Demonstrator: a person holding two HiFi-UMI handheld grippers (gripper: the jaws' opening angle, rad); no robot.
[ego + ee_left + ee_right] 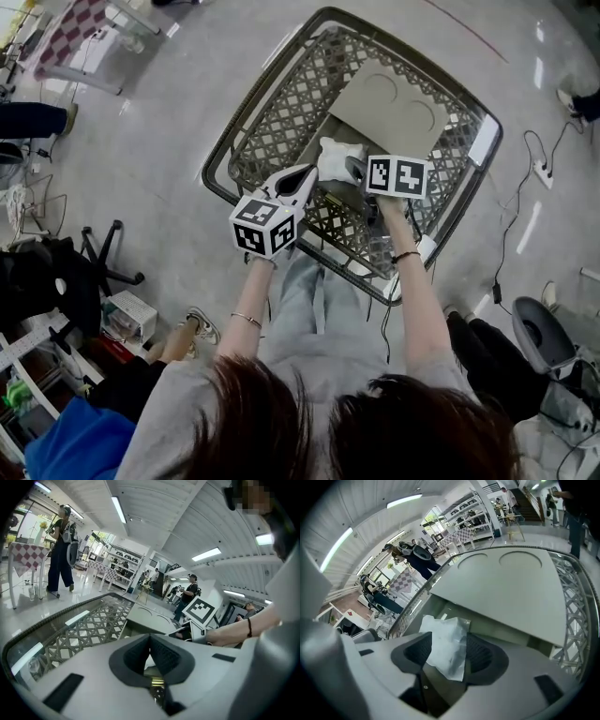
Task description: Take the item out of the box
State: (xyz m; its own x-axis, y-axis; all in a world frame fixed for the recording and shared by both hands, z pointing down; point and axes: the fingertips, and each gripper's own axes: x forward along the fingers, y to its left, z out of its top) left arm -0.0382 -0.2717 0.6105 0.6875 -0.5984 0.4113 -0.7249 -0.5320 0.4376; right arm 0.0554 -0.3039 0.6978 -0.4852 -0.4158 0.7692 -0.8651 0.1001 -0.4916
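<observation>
A grey lattice cart basket (281, 122) holds a pale box with its lid (394, 112) raised. At the box's near edge sits a crumpled white plastic bag (336, 157). My right gripper (354, 169) is open, and the bag (440, 630) lies loose between its dark pads (485, 656) without being pressed. My left gripper (302, 178) reaches the bag from the left. Its pads (164, 656) meet at the tips, with a sliver of white bag (146, 660) caught behind them. The inside of the box is mostly hidden.
The box lid (506, 588) slopes up just beyond the right gripper. The basket's rim (56, 618) runs along the left. A power strip and cable (544, 169) lie on the floor to the right, and a black chair base (103, 262) to the left. People stand farther off (61, 550).
</observation>
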